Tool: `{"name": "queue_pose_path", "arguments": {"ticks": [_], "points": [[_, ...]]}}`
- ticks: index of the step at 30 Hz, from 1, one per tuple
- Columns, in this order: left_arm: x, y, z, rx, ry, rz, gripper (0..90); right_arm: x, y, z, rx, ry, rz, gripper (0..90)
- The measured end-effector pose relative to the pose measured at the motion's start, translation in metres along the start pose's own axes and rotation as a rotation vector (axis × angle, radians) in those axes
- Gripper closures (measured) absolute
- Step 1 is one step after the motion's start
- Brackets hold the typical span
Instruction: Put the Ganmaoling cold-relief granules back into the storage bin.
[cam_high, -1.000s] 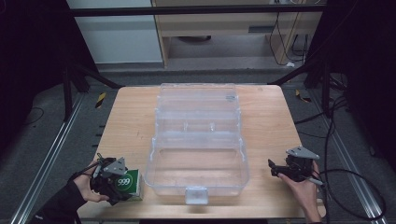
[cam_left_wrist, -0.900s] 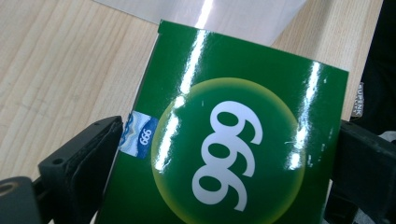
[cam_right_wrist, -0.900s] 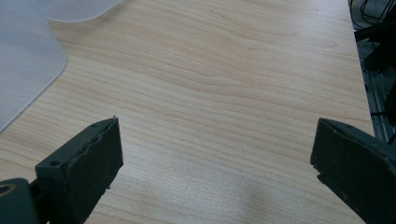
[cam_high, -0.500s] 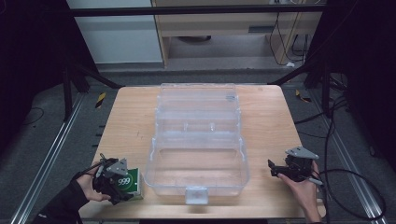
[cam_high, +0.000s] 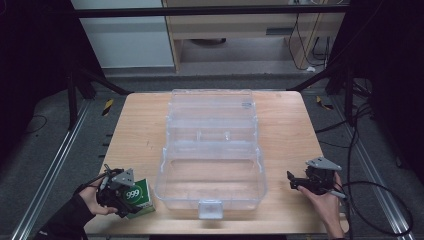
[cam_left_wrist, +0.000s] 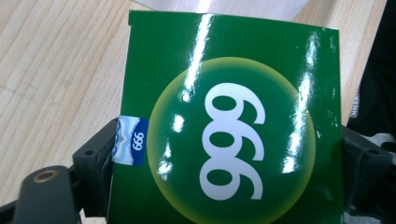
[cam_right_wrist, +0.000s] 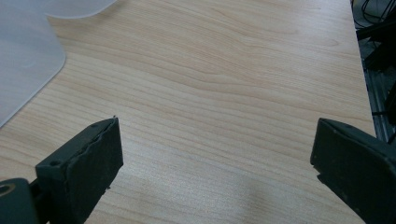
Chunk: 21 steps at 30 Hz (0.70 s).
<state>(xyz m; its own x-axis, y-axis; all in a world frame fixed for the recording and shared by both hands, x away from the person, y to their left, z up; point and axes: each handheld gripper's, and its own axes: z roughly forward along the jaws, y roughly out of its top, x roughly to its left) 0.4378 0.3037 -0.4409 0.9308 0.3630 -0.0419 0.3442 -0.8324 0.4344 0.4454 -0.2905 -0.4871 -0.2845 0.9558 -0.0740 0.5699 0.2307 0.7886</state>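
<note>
- Currently your left hand-held gripper (cam_high: 121, 192) pinches the green box (cam_high: 136, 196) printed "999", one jaw against each side, at the near left corner of the desk (cam_high: 140, 125).
- Just to that gripper's right sits the clear plastic case (cam_high: 212, 150), lid open, its compartments holding nothing you can see.
- Your right hand-held gripper (cam_high: 295, 181) is beyond the case's other side, jaws spread over bare wood.

I see a light wooden table (cam_high: 140, 130) with a clear plastic case (cam_high: 212, 150) lying open across its middle. A green box marked 999 (cam_high: 136, 196) sits at the near left corner, just beside the case.
</note>
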Motion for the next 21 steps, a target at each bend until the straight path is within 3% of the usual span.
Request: {"name": "queue_pose_path", "arguments": {"ticks": [9, 21], "points": [[0.001, 0.004, -0.015, -0.038, 0.03, -0.029, 14.3, 0.0, 0.0, 0.0, 0.001, 0.0, -0.001, 2.8], [0.003, 0.013, -0.043, -0.099, 0.07, -0.033, 14.4, 0.0, 0.0, 0.0, 0.0, 0.001, 0.0, 2.8]]}}
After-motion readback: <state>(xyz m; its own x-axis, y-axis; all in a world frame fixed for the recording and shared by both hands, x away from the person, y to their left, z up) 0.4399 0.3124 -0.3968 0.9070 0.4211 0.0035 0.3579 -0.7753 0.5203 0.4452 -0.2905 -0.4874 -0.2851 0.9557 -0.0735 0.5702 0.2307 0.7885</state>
